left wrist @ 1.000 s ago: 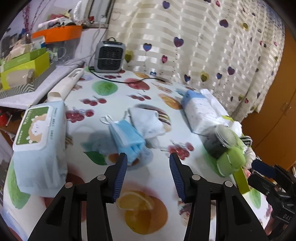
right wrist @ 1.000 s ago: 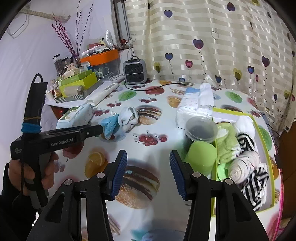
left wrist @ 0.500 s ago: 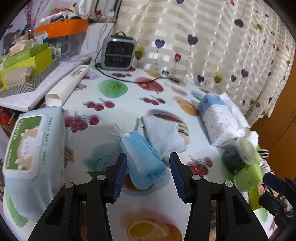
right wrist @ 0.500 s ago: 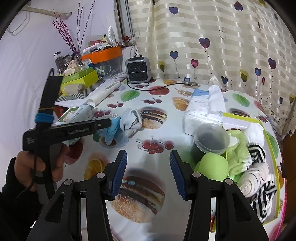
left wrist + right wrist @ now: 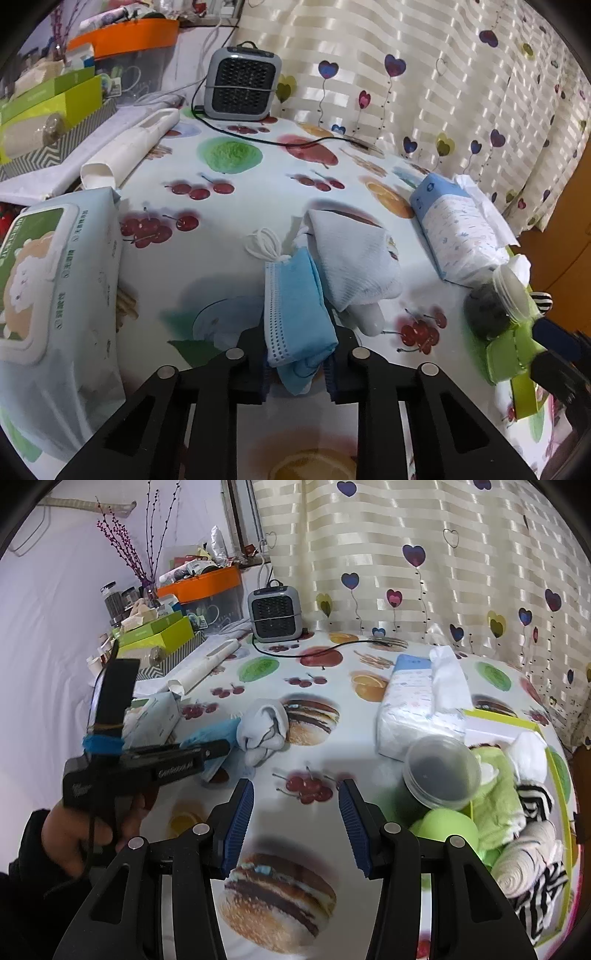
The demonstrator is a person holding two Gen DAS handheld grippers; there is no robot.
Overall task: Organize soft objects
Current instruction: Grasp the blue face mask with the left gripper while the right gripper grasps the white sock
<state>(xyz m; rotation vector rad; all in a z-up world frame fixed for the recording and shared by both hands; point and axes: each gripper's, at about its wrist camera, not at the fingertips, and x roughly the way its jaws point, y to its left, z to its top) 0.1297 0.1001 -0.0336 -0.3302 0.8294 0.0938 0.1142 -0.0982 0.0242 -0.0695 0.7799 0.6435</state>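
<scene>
**Left gripper closes in on the blue mask**

Since a second ago the left gripper (image 5: 298,363) has slid forward over the table (image 5: 229,258) and its jaws have just been closing, now pinching the pleated blue face mask (image 5: 295,314). Touching the mask's far side lies a soft, ribbed white sock (image 5: 354,262), still loose. Well beyond the sock, the yellow-green box (image 5: 554,760) already holds rolled striped and green cloths. Over the table, the right gripper (image 5: 295,821) hangs parted and empty.

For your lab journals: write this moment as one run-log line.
left gripper: closing on blue face mask | right gripper: open, empty | white sock: beside mask
</scene>
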